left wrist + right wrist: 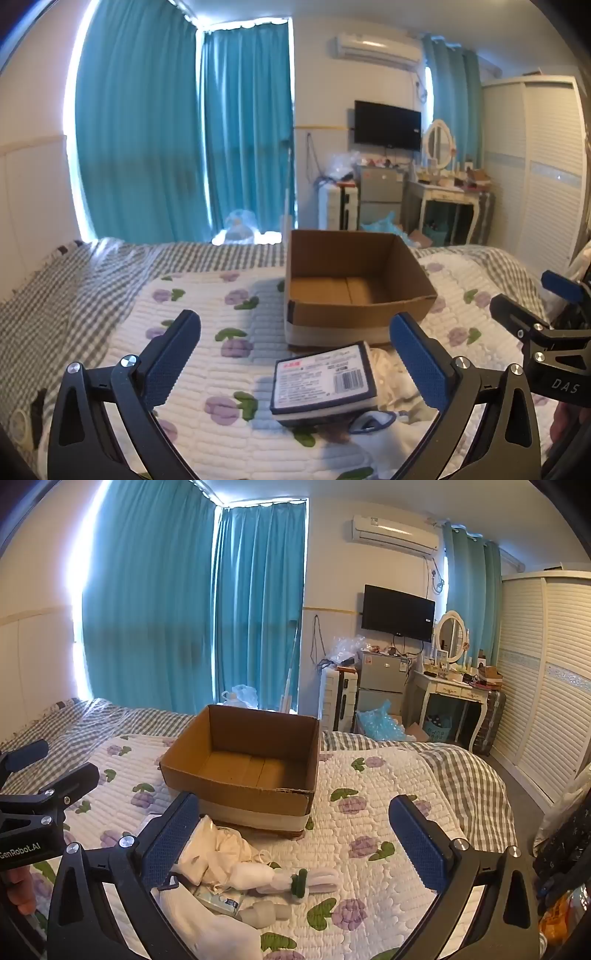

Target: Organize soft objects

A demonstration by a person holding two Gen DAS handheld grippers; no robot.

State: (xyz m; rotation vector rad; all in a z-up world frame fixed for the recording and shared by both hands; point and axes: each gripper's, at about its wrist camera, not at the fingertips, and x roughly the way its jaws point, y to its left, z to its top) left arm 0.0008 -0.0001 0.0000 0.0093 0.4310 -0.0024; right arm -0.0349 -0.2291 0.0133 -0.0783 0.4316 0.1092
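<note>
From my left wrist view, my left gripper (pixel 295 362) has its jaws spread wide with nothing pinched; a flat labelled pack (pixel 323 382) lies on the flowered quilt (pixel 207 306) between the fingers, its long axis running left to right, label side up, its far edge near the cardboard box (pixel 354 291). The box sits open just beyond it, nothing visible inside. At that view's right edge I see my right gripper (pixel 532 299) from the side.

The right wrist view shows what the left hardly does: a heap of white cloth items (pixel 218 853) by the left finger, and a white bundle with a green band (pixel 299 880) pointing left to right. My right gripper (pixel 293 834) is also spread wide, holding nothing. The box (pixel 243 764) stands just beyond the heap. Teal curtains (pixel 192 602) and a wardrobe (pixel 546 672) stand behind the bed.
</note>
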